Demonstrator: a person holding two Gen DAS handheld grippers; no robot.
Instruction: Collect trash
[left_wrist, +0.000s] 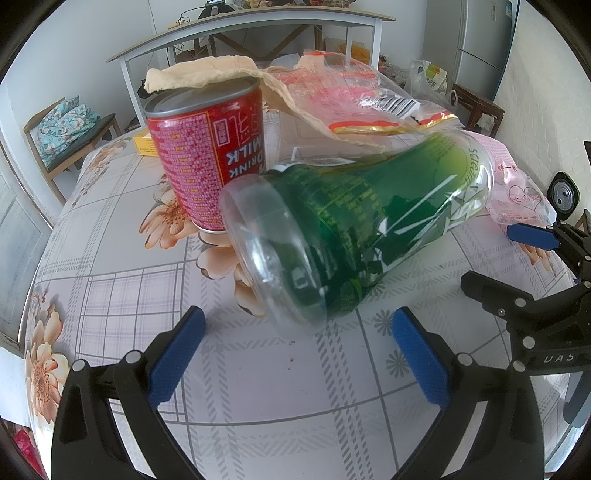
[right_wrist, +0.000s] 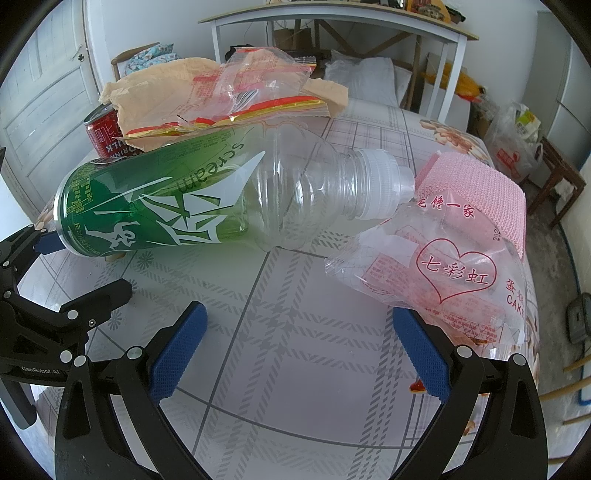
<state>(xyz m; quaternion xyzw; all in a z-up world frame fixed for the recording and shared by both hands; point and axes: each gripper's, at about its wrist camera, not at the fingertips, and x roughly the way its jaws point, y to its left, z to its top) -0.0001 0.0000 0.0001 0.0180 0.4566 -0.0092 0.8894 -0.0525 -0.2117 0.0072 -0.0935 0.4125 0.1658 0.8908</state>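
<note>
1 green "scream" bottle (right_wrist: 177, 195) lying | 1 red "DRINK MILK" can (left_wrist: 207, 155) | 1 "CAKE" wrapper (right_wrist: 443, 266) | left hand-held gripper (left_wrist: 295, 354), right hand-held gripper (right_wrist: 299, 350): both apart, empty

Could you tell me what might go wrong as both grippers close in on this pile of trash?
The empty green-labelled plastic bottle lies on its side, so it could roll away when nudged. The tan paper sheet rests on the upside-down red milk can and may slide off or tip it. The left gripper and right gripper, both open, are close together and might collide.
</note>
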